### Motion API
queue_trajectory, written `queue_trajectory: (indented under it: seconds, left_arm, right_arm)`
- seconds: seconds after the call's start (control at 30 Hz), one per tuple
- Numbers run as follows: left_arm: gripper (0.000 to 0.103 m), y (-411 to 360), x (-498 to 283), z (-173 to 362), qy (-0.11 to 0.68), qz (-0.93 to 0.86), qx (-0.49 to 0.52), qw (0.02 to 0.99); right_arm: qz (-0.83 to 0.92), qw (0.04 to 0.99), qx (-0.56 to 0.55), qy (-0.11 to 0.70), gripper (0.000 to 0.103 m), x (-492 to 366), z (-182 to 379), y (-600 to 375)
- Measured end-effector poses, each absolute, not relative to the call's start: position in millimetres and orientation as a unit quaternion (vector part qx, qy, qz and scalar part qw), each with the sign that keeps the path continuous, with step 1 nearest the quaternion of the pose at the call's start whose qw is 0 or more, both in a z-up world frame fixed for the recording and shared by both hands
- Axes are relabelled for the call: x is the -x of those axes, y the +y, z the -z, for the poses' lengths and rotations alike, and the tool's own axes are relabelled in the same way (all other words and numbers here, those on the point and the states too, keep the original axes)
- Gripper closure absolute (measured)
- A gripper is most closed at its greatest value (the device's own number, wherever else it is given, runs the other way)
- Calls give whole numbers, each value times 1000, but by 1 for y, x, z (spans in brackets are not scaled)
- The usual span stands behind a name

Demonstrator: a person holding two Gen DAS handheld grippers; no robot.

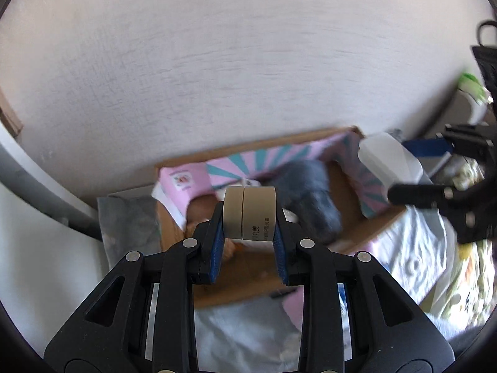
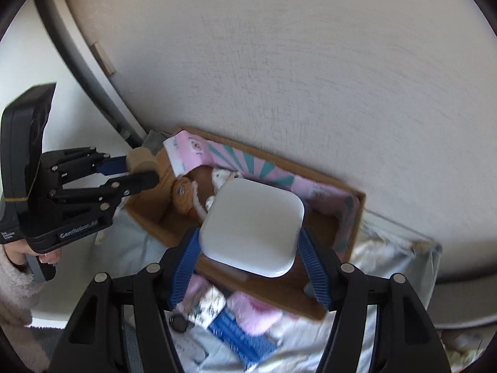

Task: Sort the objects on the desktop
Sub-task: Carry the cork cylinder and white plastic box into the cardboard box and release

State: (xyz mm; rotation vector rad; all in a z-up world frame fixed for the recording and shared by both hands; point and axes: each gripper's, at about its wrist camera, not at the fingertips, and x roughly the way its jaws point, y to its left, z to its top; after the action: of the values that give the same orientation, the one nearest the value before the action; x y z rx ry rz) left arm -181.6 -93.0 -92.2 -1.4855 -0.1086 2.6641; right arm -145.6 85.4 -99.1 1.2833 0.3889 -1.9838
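My left gripper [image 1: 248,236] is shut on two beige rolls of masking tape [image 1: 249,213], held side by side between its blue pads over an open cardboard box [image 1: 248,289]. My right gripper [image 2: 251,248] is shut on a white square box with rounded corners [image 2: 252,227], held above the same cardboard box [image 2: 354,223]. From the right wrist view, the left gripper [image 2: 139,172] shows at the left with the tape rolls [image 2: 139,158] in it. The left wrist view catches the right gripper [image 1: 403,186] and its white box [image 1: 389,161] at the right edge.
The cardboard box has pink and teal flaps [image 1: 248,164] and holds a grey plush thing [image 1: 310,199], an orange plush toy [image 2: 184,192] and a white one [image 2: 223,177]. White cloth [image 1: 413,248], a blue packet [image 2: 242,335] and a pink fluffy item [image 2: 254,310] lie around it. A pale wall [image 1: 217,62] stands behind.
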Motion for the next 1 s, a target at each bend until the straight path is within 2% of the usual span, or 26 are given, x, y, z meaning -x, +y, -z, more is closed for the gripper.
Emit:
queue_trajectory:
  seconds: [0.27, 0.5, 1.0]
  left_arm:
    - [78, -108, 218, 117, -32, -857, 514, 20]
    - [78, -111, 224, 131, -36, -849, 527, 19]
    - [78, -110, 225, 133, -22, -854, 519, 19]
  right_arm:
    - [754, 365, -525, 152, 43, 174, 129, 55]
    - [752, 370, -524, 151, 43, 183, 134, 44]
    - [753, 365, -523, 164, 43, 186, 140, 41]
